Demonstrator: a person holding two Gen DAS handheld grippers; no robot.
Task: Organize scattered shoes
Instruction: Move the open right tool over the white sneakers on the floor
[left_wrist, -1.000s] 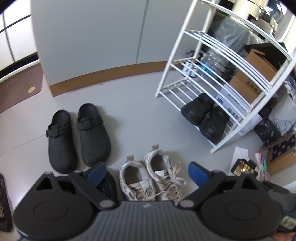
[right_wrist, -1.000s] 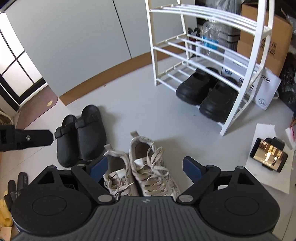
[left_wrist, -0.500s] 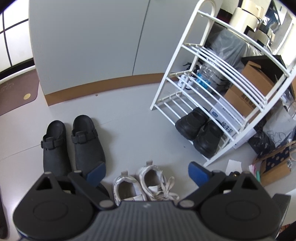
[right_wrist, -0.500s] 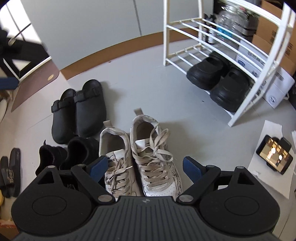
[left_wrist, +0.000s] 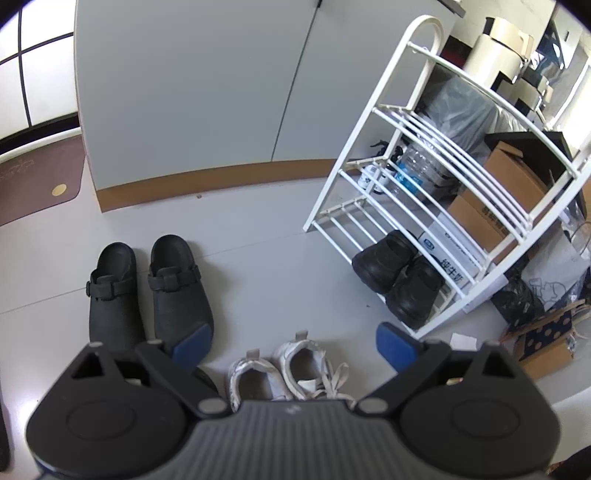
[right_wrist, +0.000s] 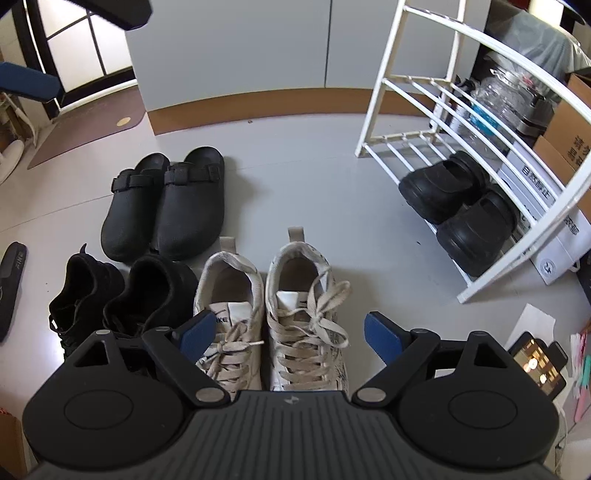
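Wide bare floor (right_wrist: 314, 166) between the shoes and the white shoe rack (right_wrist: 461, 122), open for moving. Both grippers above the floor with fingers spread wide, holding nothing: left gripper (left_wrist: 293, 341), right gripper (right_wrist: 290, 334).

White sneakers (right_wrist: 273, 306) side by side near the middle of the floor, long axes parallel, heels toward the wall, toes toward the right gripper. Black clogs (right_wrist: 173, 199) just beside them on the left, toes toward the camera. Black sneakers (right_wrist: 122, 291) nearer, touching the left white sneaker. Black chunky shoes (right_wrist: 458, 206) on the lowest shelf of the rack, toes pointing outward.

Phone (right_wrist: 537, 360) on paper near the right edge; cardboard boxes (left_wrist: 506, 192) behind the rack; brown mat (right_wrist: 85, 129) far left.
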